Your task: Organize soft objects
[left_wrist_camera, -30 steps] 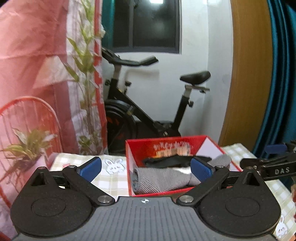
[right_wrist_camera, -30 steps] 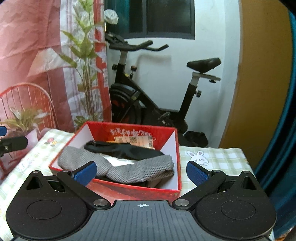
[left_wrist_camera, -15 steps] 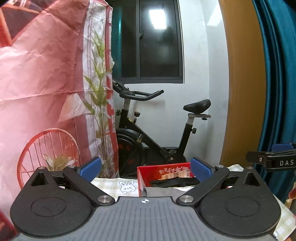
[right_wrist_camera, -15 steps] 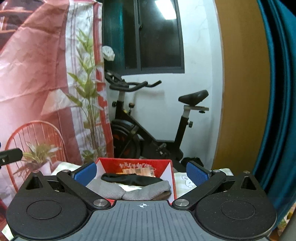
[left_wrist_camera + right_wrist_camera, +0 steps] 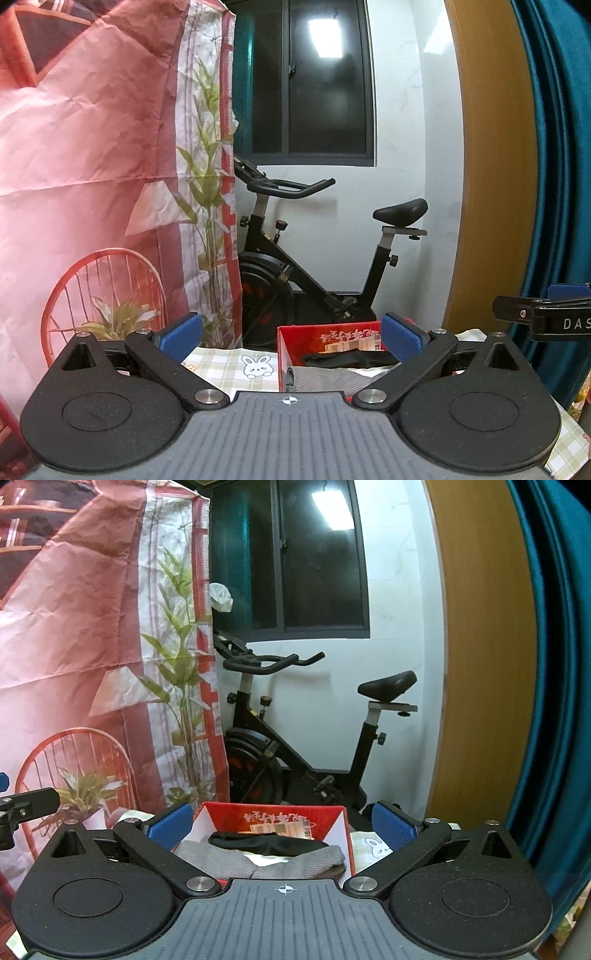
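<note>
Socks (image 5: 258,860) in red box (image 5: 347,845); white liner only in rt view.

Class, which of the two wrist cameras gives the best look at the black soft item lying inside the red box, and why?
The right wrist view. There the black soft item lies across the grey cloth in the red box, seen nearly end to end. In the left wrist view the black soft item is partly hidden behind a blue fingertip.

Air above the red box (image 5: 347,834) lies open; exercise bike (image 5: 295,753) stands behind.
</note>
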`<state>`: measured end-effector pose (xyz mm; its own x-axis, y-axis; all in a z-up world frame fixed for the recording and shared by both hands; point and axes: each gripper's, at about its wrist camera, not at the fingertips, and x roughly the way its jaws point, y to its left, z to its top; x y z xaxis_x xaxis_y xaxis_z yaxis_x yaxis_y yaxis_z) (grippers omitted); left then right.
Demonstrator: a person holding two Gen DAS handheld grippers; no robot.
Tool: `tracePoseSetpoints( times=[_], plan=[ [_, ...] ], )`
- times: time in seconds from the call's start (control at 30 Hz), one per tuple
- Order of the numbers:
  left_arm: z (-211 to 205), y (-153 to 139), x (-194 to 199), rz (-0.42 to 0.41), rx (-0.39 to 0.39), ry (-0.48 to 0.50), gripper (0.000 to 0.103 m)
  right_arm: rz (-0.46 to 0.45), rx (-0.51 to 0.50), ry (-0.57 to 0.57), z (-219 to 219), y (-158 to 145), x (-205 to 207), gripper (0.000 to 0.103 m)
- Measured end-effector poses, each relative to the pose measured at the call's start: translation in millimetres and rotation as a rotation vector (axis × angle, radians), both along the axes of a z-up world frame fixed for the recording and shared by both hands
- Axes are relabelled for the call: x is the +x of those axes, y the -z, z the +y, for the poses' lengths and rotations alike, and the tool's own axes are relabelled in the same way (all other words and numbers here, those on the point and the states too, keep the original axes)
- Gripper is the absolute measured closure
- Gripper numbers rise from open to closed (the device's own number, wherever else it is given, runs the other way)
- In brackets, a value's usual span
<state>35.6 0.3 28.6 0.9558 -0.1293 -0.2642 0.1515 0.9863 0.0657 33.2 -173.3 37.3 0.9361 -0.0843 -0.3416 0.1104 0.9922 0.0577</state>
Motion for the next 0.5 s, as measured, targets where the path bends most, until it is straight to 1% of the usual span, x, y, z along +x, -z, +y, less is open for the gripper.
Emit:
tracePoseSetpoints(
  times=[0.5],
  plan=[
    [2.8,4.2,0.5,0.024,-0.008,0.002,0.000,0.002,-0.002,0.000,-0.3,0.1,-1.7,0.000]
  ],
)
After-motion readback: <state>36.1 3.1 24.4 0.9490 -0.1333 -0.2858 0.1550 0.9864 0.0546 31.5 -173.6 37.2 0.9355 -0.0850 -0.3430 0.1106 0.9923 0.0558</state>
